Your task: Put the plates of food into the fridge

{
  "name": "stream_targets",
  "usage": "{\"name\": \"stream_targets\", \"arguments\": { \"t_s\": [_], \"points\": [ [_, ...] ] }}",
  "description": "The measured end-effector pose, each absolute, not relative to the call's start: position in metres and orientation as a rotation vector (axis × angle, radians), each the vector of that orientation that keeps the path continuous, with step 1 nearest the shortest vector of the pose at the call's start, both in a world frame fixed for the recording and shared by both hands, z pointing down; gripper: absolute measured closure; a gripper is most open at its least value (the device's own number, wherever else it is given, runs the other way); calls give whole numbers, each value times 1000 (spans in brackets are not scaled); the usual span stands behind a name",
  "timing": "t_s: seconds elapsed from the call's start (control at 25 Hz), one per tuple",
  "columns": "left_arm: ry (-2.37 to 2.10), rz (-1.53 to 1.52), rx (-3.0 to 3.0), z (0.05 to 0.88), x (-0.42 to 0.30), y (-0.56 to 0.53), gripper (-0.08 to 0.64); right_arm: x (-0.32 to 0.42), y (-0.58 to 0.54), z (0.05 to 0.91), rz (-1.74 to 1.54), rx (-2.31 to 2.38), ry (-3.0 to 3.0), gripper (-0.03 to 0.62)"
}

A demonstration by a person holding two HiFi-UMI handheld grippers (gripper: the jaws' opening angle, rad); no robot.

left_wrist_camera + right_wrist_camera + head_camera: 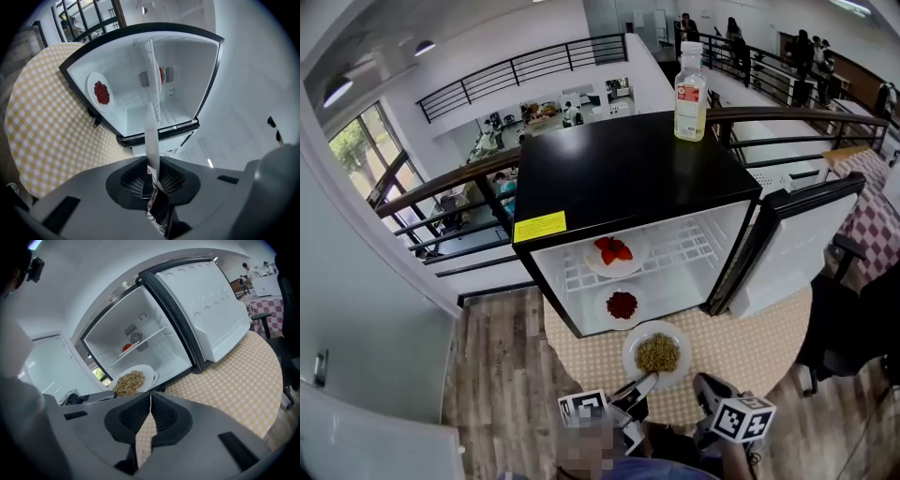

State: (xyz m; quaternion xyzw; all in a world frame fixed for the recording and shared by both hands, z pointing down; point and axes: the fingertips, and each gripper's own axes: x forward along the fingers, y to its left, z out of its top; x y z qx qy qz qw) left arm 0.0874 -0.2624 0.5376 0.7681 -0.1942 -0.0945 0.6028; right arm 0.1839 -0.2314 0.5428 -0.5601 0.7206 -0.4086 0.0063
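A white plate of tan grains (657, 353) hangs just in front of the open black mini fridge (619, 178), over the checked table. My left gripper (642, 382) is shut on its near rim. In the left gripper view the plate shows edge-on as a white strip (151, 136) between the jaws of that gripper (153, 168). Inside, a plate of red fruit (616, 253) rests on the wire shelf and a plate of dark red food (622, 306) lies on the fridge floor. My right gripper (705, 382) hovers to the right, shut and empty (150, 399), and looks at the grain plate (132, 380).
The fridge door (787, 248) stands open to the right. A bottle (691, 92) stands on the fridge top. The round table's yellow checked cloth (591, 361) meets wooden floor at left. A dark chair (853, 319) is at right, a railing behind.
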Motion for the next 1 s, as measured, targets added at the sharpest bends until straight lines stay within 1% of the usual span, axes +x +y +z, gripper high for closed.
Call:
{"name": "stream_targets", "arguments": {
  "t_s": [0.44, 1.0],
  "points": [
    [-520, -355, 1715, 548, 131, -321, 500, 219, -267, 555, -1352, -1649, 2362, 571],
    [-645, -477, 1580, 599, 169, -411, 500, 228, -295, 570, -1414, -1500, 2489, 571]
  ]
}}
